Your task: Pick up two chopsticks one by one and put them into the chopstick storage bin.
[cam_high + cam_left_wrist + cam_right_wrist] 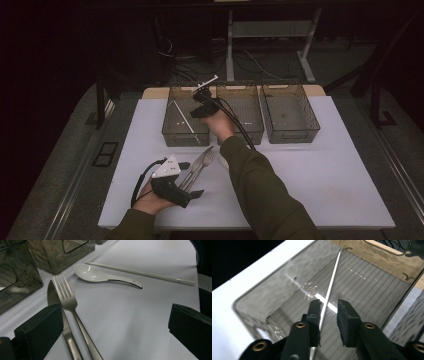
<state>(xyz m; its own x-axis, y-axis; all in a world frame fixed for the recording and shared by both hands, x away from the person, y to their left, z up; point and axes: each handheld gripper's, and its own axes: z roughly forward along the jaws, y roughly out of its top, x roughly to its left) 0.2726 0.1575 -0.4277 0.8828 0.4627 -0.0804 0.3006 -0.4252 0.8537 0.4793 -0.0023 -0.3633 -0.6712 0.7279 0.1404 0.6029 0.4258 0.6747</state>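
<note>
1. The work in hand looks like sorting tableware into the three smoked-plastic bins at the far side of the white table [320, 190]. By my reading it is in its early part: one white chopstick [329, 287] is going into the far-left bin [172, 135], and most pieces still lie on the table.

2. The right gripper [329, 315] hangs over that bin, jaws slightly apart. The chopstick passes through the gap, beside the left pad, and the pads do not seem to press on it, so I judge it released or nearly so.

3. The chopstick lies inside the far-left bin; in the high view its long axis runs diagonally from the bin's far-left part toward its near right. Whether it lies flat or leans on a wall I cannot tell.

4. Left to do, as I judge it: the fork [65, 296] and knife [52, 293], side by side with tips toward the bins; the white ceramic soup spoon [100, 276]; and a second white chopstick [140, 272] beyond it.

5. The left gripper [189, 180] rests at the near left with jaws wide apart, holding nothing, next to the fork and knife handles.

6. The middle bin [252, 135] and right bin [300, 135] look empty.
</note>
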